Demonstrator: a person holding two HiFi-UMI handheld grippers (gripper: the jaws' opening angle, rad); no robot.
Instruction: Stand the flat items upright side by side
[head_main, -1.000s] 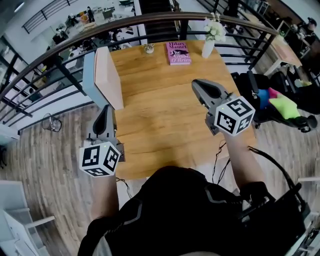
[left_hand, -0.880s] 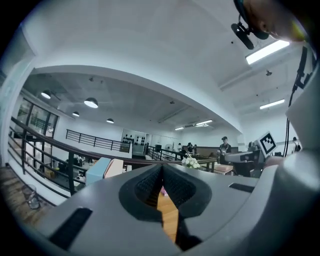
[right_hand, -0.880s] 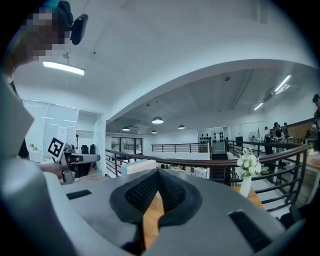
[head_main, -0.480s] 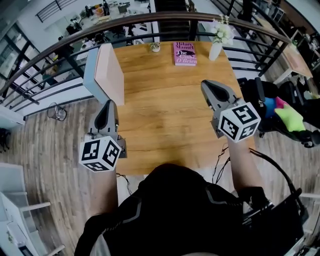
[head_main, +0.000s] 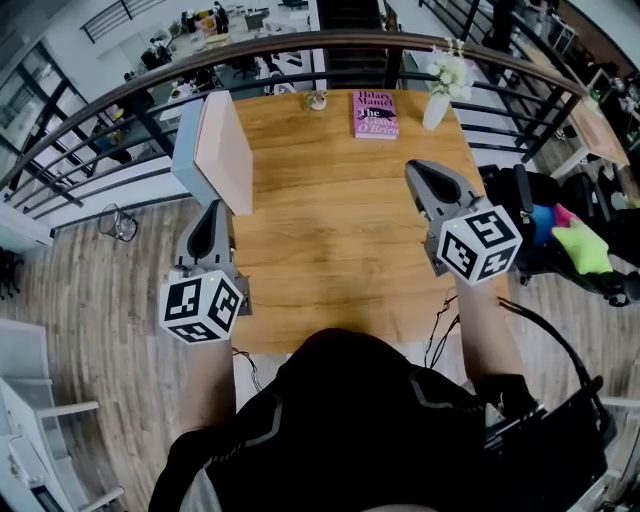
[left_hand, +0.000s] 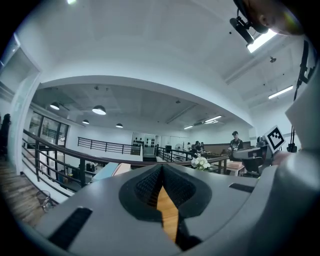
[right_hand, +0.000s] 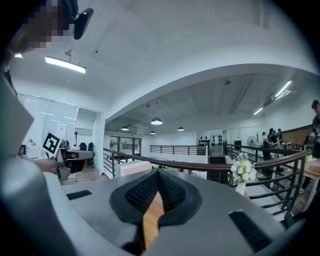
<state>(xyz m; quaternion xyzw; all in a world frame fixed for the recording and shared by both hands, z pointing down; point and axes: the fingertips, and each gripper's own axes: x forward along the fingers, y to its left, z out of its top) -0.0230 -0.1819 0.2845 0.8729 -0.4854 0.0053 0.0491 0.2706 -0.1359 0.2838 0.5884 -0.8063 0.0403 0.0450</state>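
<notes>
A person stands at a wooden table; the left gripper hovers at the table's left edge, jaws together and empty; the right gripper hangs over the right side, jaws likewise closed on nothing; a large book stands upright just beyond the left gripper; a pink book lies flat at the far edge, beside a vase of white flowers.

The head camera looks steeply down on the table. Both gripper cameras sit low, facing level toward twelve o'clock. All three see the flowers.
</notes>
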